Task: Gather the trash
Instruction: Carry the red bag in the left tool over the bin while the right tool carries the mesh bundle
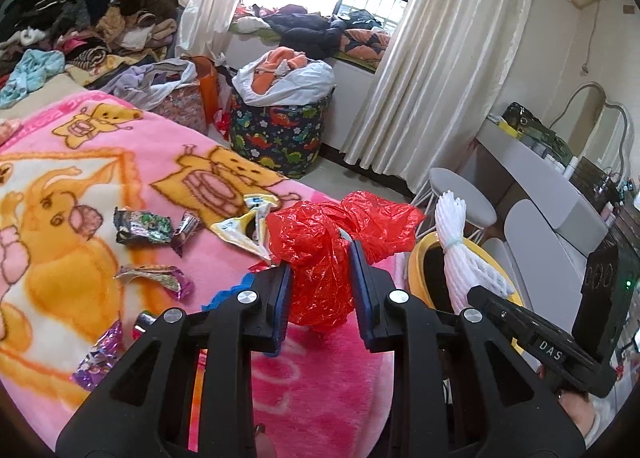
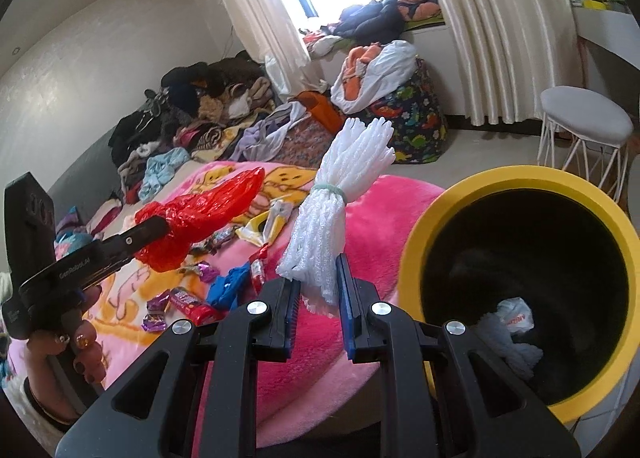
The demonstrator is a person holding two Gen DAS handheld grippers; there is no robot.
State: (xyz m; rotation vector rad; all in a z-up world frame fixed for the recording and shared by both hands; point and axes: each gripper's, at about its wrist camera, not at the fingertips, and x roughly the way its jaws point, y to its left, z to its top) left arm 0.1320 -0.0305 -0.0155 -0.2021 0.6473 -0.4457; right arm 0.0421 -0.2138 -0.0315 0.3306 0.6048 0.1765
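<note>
The left gripper (image 1: 320, 278) is clamping a red bag (image 1: 332, 242); the right gripper (image 2: 318, 290) is pinching an upright foam bundle (image 2: 336, 210), with the yellow bin (image 2: 516, 178) gaping just right of it, nearer.

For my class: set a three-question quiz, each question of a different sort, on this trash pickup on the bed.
1. True or false: the left gripper is shut on a red plastic bag.
2. What does the right gripper hold? A) candy wrapper B) white foam netting C) blue glove
3. Fill in: the trash bin has a ____ rim.

Key: 1 true; 2 B; 3 yellow
</note>
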